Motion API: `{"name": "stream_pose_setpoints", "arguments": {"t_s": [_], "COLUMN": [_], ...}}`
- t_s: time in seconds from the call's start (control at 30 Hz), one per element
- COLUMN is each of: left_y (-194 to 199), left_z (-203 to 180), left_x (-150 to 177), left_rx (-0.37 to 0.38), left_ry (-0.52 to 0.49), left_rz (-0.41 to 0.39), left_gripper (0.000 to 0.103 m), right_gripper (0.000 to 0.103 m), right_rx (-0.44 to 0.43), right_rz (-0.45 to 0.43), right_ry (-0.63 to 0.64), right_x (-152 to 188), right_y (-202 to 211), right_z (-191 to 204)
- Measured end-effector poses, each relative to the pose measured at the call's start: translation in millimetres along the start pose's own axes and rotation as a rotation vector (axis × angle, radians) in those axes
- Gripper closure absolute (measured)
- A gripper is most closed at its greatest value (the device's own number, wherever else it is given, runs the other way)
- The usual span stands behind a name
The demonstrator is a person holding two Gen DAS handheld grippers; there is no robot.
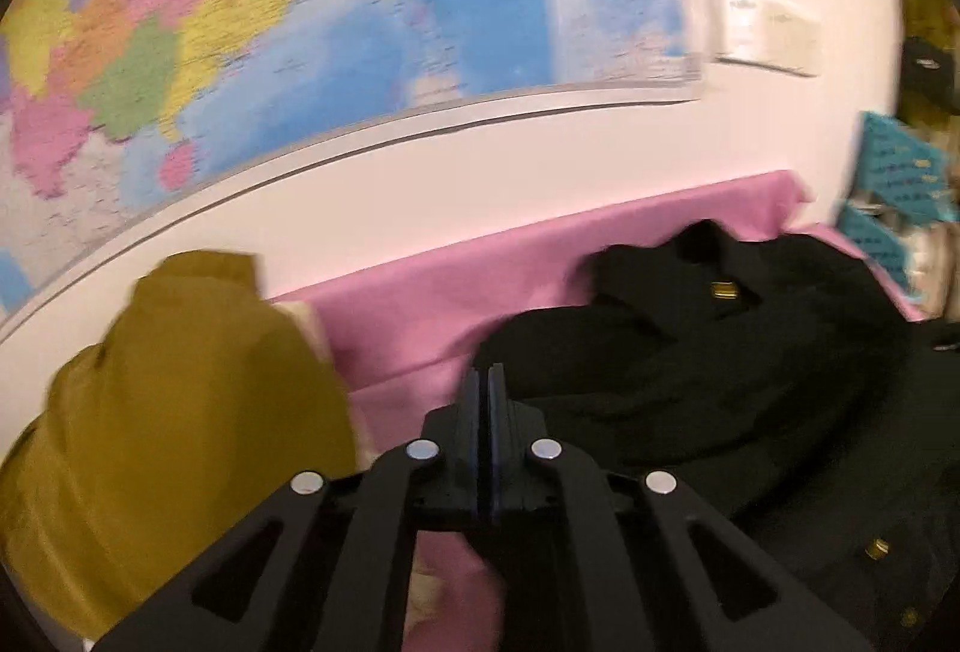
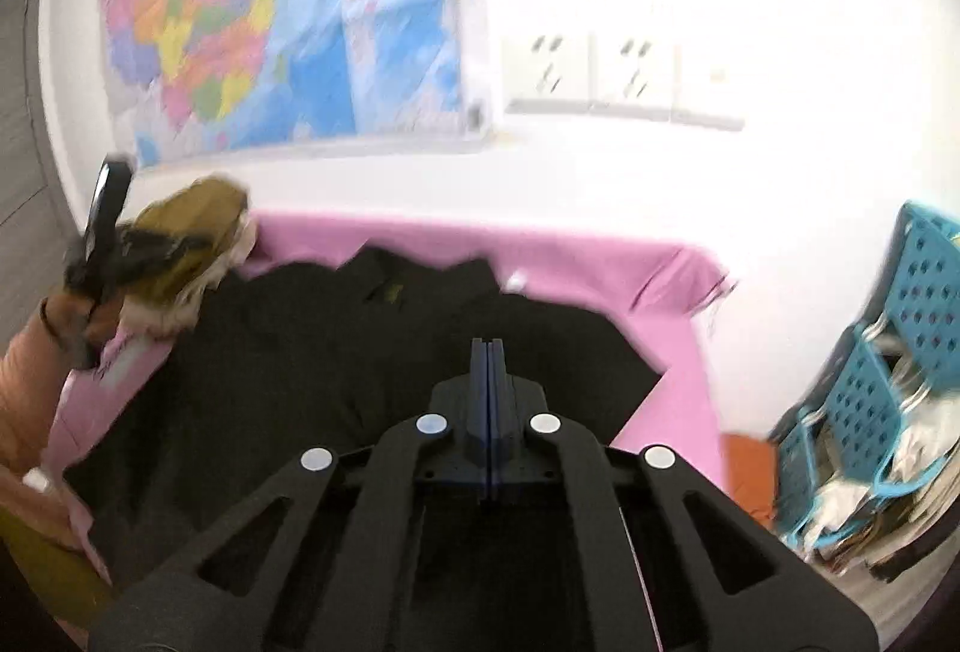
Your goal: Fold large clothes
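A large black garment point(image 1: 750, 370) with brass buttons lies crumpled on the pink-covered table point(image 1: 432, 292); it also shows in the right wrist view point(image 2: 336, 352), spread across the pink cloth point(image 2: 600, 262). My left gripper point(image 1: 487, 373) is shut and empty, above the pink cloth at the black garment's left edge. My right gripper point(image 2: 487, 346) is shut and empty, held over the black garment. A mustard-yellow garment point(image 1: 180, 412) lies folded at the left; it also shows in the right wrist view point(image 2: 192, 232), where the other gripper and the person's hand point(image 2: 90, 280) are beside it.
A colourful wall map point(image 1: 300, 22) hangs behind the table. Wall sockets point(image 2: 600, 70) sit to its right. Blue perforated baskets point(image 2: 888, 394) holding items stand to the right of the table. An orange object point(image 2: 750, 466) lies beside the table's right edge.
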State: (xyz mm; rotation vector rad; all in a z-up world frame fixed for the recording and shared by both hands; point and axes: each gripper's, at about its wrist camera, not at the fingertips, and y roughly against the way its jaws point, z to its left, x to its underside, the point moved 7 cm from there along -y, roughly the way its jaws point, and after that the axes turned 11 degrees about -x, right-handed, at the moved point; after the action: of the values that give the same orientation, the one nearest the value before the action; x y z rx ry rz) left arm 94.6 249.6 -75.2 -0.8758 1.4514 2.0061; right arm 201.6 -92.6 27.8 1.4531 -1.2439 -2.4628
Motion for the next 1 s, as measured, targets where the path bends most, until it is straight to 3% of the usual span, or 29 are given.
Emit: {"name": "stream_pose_setpoints", "arguments": {"t_s": [0.03, 0.1, 0.17, 0.23, 0.27, 0.33, 0.43, 0.47, 0.5, 0.53, 0.6, 0.77, 0.87, 0.97, 1.0], "left_y": [4.2, 12.3, 14.9, 11.5, 8.0, 4.5, -3.9, -9.1, -14.3, -19.8, -23.9, -17.3, -15.0, -6.5, -4.1], "left_z": [-5.0, -13.0, -21.2, -25.3, -28.4, -30.2, -31.7, -31.5, -31.3, -30.6, -28.0, -10.9, 1.0, 6.0, 7.2], "left_x": [3.3, 14.8, 28.6, 43.3, 50.8, 58.6, 64.7, 64.6, 63.9, 60.4, 55.4, 32.8, 19.4, 14.3, 14.1], "left_rx": [0.027, 0.012, -0.012, -0.041, -0.049, -0.062, -0.069, -0.069, -0.065, -0.066, -0.104, -0.128, -0.100, -0.031, -0.009], "left_ry": [-0.025, -0.097, -0.190, -0.255, -0.286, -0.320, -0.355, -0.354, -0.341, -0.327, -0.300, -0.189, -0.109, -0.047, -0.036], "left_rz": [-0.007, -0.038, -0.046, -0.037, -0.027, -0.018, -0.006, 0.006, 0.018, 0.022, 0.020, -0.009, 0.001, 0.004, 0.005], "left_gripper": [0.080, 0.064, 0.064, 0.062, 0.061, 0.054, 0.053, 0.054, 0.068, 0.102, 0.103, 0.103, 0.103, 0.100, 0.094], "right_gripper": [0.102, 0.102, 0.091, 0.050, 0.045, 0.044, 0.037, 0.042, 0.064, 0.078, 0.091, 0.092, 0.092, 0.092, 0.092], "right_rx": [0.001, -0.029, -0.079, -0.080, -0.091, -0.117, -0.154, -0.148, -0.142, -0.150, -0.133, -0.088, -0.061, -0.039, -0.028], "right_rz": [-0.006, 0.017, 0.061, 0.137, 0.162, 0.223, 0.292, 0.310, 0.321, 0.332, 0.314, 0.116, -0.042, -0.111, -0.120], "right_ry": [-0.008, -0.027, -0.061, -0.055, -0.067, -0.092, -0.138, -0.135, -0.124, -0.112, -0.066, 0.027, 0.109, 0.163, 0.176], "right_x": [-4.8, -6.4, 7.4, 32.6, 43.9, 69.9, 106.1, 114.1, 118.3, 120.8, 115.3, 44.3, -14.7, -48.4, -55.3], "right_y": [0.6, -3.7, -14.0, -28.5, -34.6, -46.6, -60.0, -64.2, -66.5, -68.5, -64.5, -23.9, 1.7, 10.8, 10.3], "right_z": [-3.1, -8.5, -7.5, -2.6, 0.3, 5.3, 7.3, 8.1, 9.6, 12.5, 19.8, 34.4, 48.5, 53.4, 53.3]}}
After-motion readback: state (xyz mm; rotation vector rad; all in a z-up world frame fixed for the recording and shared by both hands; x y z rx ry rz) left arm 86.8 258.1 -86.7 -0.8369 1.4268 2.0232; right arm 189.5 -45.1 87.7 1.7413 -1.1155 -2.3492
